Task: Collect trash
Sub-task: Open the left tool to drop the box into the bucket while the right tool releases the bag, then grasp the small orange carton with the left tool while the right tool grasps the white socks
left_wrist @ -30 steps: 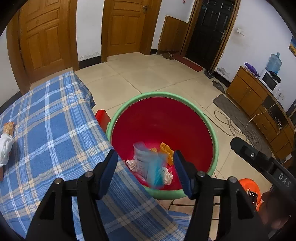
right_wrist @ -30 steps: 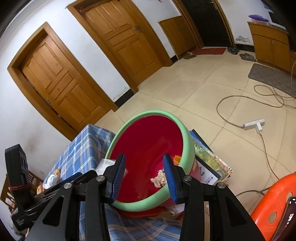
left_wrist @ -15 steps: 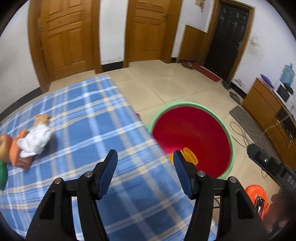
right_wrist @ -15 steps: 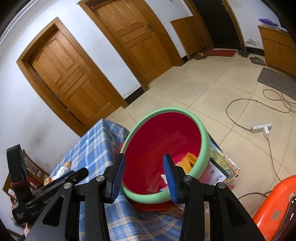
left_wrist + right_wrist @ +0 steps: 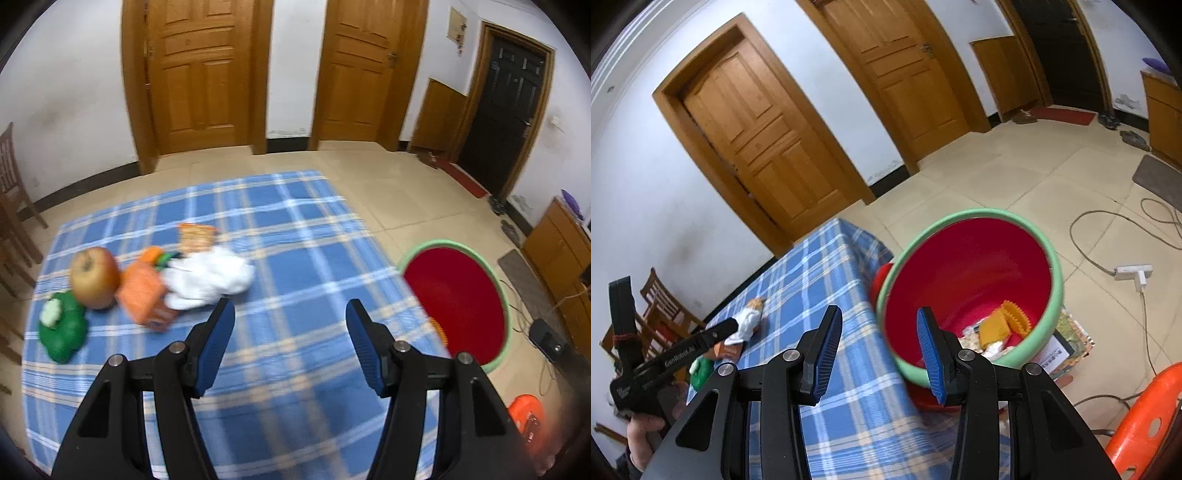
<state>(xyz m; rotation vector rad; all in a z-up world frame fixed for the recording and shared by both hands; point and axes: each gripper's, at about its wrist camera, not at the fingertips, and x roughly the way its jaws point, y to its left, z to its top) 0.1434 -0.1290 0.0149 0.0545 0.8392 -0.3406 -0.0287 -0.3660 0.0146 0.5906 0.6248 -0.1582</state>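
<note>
two black tools with blue finger pads are in view. the left tool (image 5: 290, 332) hangs released over the desk covered by a blue checked cloth (image 5: 295, 258), nothing between its pads. the right tool (image 5: 875, 332) is also released and empty, its pads parted over the desk edge beside the bin.

one round red plastic bin with a green rim (image 5: 1054, 258) stands on the floor just beside the desk's right edge. inside it lie several scraps: one yellow-orange ridged wrapper (image 5: 1004, 323) and some pale crumpled bits, too jumbled to count.

on the desk's left part sits one cluster of things, blurred in the left wrist view: one crumpled white tissue wad (image 5: 207, 280), one orange carton (image 5: 146, 299) touching it, one small orange packet (image 5: 195, 236) just behind, one red-yellow apple (image 5: 94, 277) and one green plastic lump with a white patch (image 5: 62, 328). the tissue is nearest the left tool's left pad.

around: two closed wooden doors (image 5: 199, 74), one dark door (image 5: 506, 107), one orange plastic stool (image 5: 1145, 417), one white power strip with cables (image 5: 1132, 271) and a printed magazine (image 5: 1067, 347) under the bin. a hand (image 5: 646, 428) grips the left tool's handle.
</note>
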